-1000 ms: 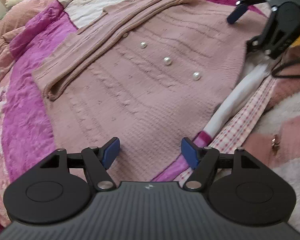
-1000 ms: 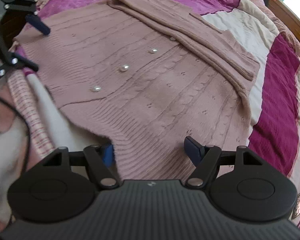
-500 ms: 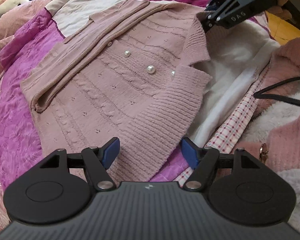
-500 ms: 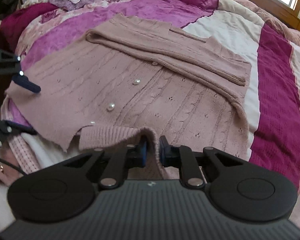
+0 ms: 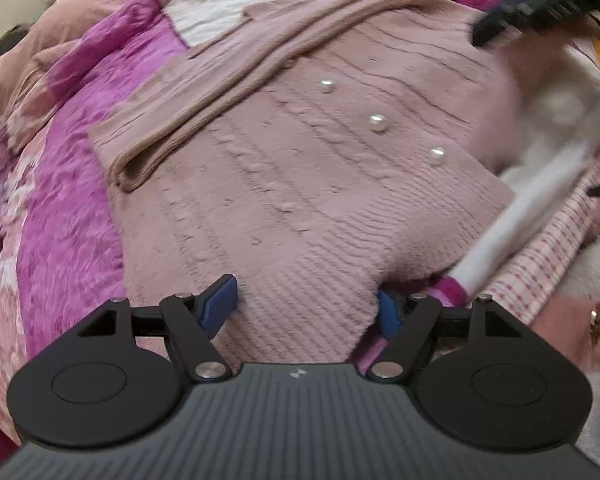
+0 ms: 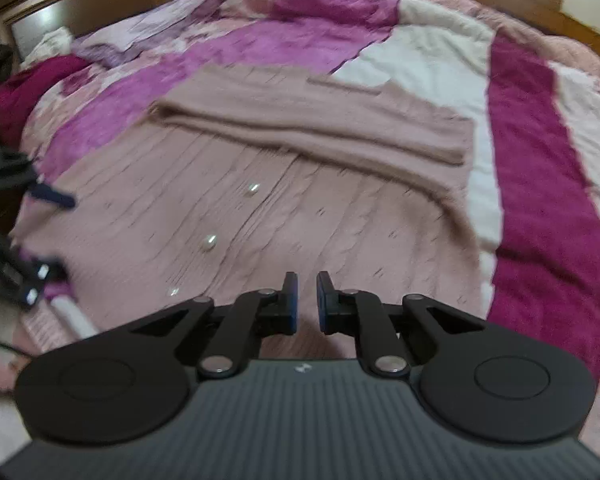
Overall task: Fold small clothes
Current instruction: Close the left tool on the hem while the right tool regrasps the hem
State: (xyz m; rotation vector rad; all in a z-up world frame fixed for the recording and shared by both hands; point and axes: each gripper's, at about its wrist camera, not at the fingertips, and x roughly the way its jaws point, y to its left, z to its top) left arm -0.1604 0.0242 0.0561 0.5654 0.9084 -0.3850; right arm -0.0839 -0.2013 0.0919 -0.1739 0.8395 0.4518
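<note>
Knit pink cardigan (image 5: 320,184) on bed (image 6: 540,184): soft, floppy, light; pinch ribbed hem. L gripper (image 5: 307,307) jaws spread; R gripper (image 6: 307,303) jaws near-closed, empty.

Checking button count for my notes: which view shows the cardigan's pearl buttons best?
The left wrist view: three pearl buttons on the pink cardigan look large and fairly sharp. The right wrist view shows the same buttons smaller and motion-blurred.

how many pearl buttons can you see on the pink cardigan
3, in a diagonal row down the cardigan front: upper button, middle button, lower button nearest the hem. More may be hidden under the folded sleeve.
</note>
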